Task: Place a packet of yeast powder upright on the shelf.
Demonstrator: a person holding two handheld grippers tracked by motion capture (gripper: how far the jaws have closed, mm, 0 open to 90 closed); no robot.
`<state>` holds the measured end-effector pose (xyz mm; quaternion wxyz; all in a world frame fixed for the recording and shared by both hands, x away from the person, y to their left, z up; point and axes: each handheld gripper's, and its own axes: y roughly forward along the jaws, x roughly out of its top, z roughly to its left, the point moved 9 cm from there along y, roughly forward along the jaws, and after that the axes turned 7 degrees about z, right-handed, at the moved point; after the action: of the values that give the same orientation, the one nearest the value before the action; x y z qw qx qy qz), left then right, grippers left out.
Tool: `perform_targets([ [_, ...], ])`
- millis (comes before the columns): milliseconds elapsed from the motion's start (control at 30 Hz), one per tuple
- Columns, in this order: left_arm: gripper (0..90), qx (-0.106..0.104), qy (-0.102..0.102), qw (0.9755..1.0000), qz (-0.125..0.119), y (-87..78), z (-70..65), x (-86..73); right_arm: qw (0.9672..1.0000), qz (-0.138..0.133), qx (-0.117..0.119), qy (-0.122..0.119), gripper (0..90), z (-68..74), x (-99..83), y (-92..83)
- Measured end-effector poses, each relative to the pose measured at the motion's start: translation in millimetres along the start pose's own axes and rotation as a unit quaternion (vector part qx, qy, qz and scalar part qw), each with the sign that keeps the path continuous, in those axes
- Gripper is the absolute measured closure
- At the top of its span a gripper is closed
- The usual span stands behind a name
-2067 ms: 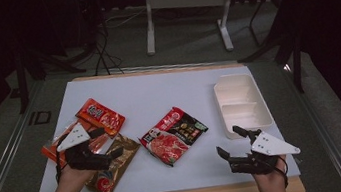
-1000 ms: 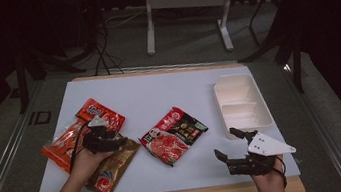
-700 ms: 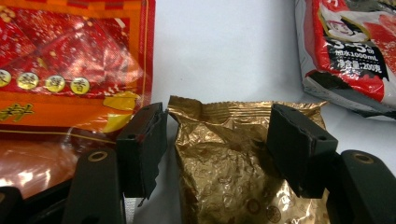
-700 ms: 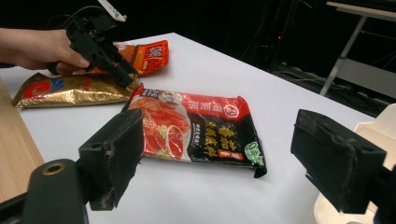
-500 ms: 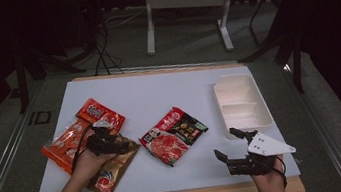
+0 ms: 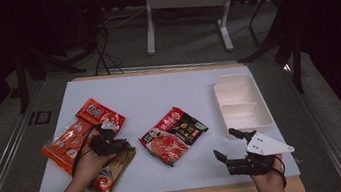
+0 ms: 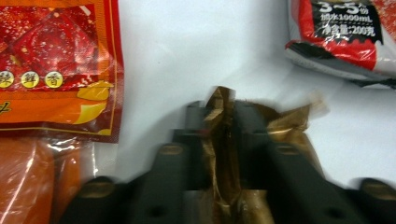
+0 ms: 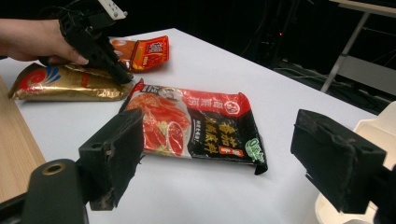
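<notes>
Since half a second ago the left gripper [image 6: 109, 144] has barely shifted at the lower left of the high view: it stays low over the gold packet [image 6: 111, 170], and its jaws are clenched on that packet's crumpled top edge, as the left gripper view shows [image 7: 223, 140]. Two seconds ago that gripper sat further left with its grey plate showing. The right gripper [image 6: 231, 145] keeps its place at the lower right of the counter [image 6: 158, 92], jaws spread wide with nothing between them.

The left hand [image 6: 84, 163] covers part of the gold packet; the orange packet [image 6: 64, 146] is partly under the gripper's cable. The left gripper view is blurred near the jaws.

Readable print: "1000mL" and "200" on the red-and-black packet [image 7: 345, 32], which lies mid-counter [image 6: 174, 135]. Chinese characters on the red packet [image 6: 100, 115] are too small to read. The white tray [image 6: 243, 103] sits at the right.
</notes>
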<state>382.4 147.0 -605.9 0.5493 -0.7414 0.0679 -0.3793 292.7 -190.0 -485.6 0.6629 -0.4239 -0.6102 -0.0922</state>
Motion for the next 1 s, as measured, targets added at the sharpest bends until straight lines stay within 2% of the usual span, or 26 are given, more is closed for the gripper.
perform_targets([
  [100, 86.6, -0.005, -0.008, 0.9999, -0.006, -3.1, 0.9, 0.5, 1.0000, 0.001, 0.000, -0.001, 17.1, -0.1, -0.4, 0.0],
  [167, 87.7, -0.010, -0.018, 0.9996, -0.019, -7.5, 1.0, 1.6, 1.0000, 0.001, 0.000, 0.000, 17.1, -0.2, -0.2, -0.2],
  [300, 88.6, -0.001, -0.033, 0.9985, -0.044, -21.6, 6.0, 4.3, 1.0000, -0.006, -0.004, 0.004, 17.5, -1.5, 0.9, -1.6],
  [333, 88.7, -0.001, -0.033, 0.9985, -0.044, -21.6, 6.0, 4.3, 1.0000, -0.006, -0.004, 0.004, 17.5, -1.5, 0.9, -1.6],
  [367, 88.7, -0.006, -0.043, 0.9975, -0.056, -27.5, 8.0, 4.9, 0.9999, -0.011, -0.002, 0.009, 17.7, -2.0, 1.6, -2.3],
  [400, 88.7, -0.005, -0.045, 0.9972, -0.059, -29.6, 8.3, 5.0, 0.9995, -0.021, -0.024, 0.007, 17.9, -6.4, 3.9, -5.1],
  [467, 88.8, -0.006, -0.047, 0.9966, -0.066, -35.0, 8.0, 5.3, 0.9989, -0.026, -0.039, 0.004, 17.9, -9.2, 5.0, -7.4],
  [567, 89.0, -0.003, -0.045, 0.9960, -0.077, -43.3, 5.8, 7.3, 0.9988, -0.022, -0.045, 0.003, 19.7, -10.5, 4.5, -8.0],
  [633, 89.0, -0.008, -0.045, 0.9950, -0.089, -50.0, 1.7, 10.4, 0.9994, -0.014, -0.028, 0.011, 19.3, -8.3, 3.0, -4.7],
  [733, 89.2, -0.009, -0.041, 0.9940, -0.101, -55.5, -2.9, 13.4, 0.9995, -0.015, -0.025, 0.010, 19.1, -6.6, 3.9, -4.0],
  [767, 89.2, -0.012, -0.035, 0.9927, -0.115, -63.2, -9.3, 17.8, 0.9996, -0.018, -0.022, 0.010, 19.1, -5.8, 4.8, -4.3],
  [867, 89.1, -0.015, -0.031, 0.9909, -0.130, -73.3, -15.9, 23.7, 0.9994, -0.005, -0.035, -0.003, 16.5, -5.0, 5.1, -4.8],
  [933, 89.1, -0.023, -0.030, 0.9895, -0.140, -80.1, -19.9, 27.4, 0.9993, 0.001, -0.038, -0.002, 14.3, -5.5, 4.7, -4.2],
  [1000, 89.1, -0.034, -0.030, 0.9872, -0.153, -87.4, -24.4, 31.7, 0.9989, 0.004, -0.047, -0.007, 14.1, -7.0, 4.2, -3.6],
])
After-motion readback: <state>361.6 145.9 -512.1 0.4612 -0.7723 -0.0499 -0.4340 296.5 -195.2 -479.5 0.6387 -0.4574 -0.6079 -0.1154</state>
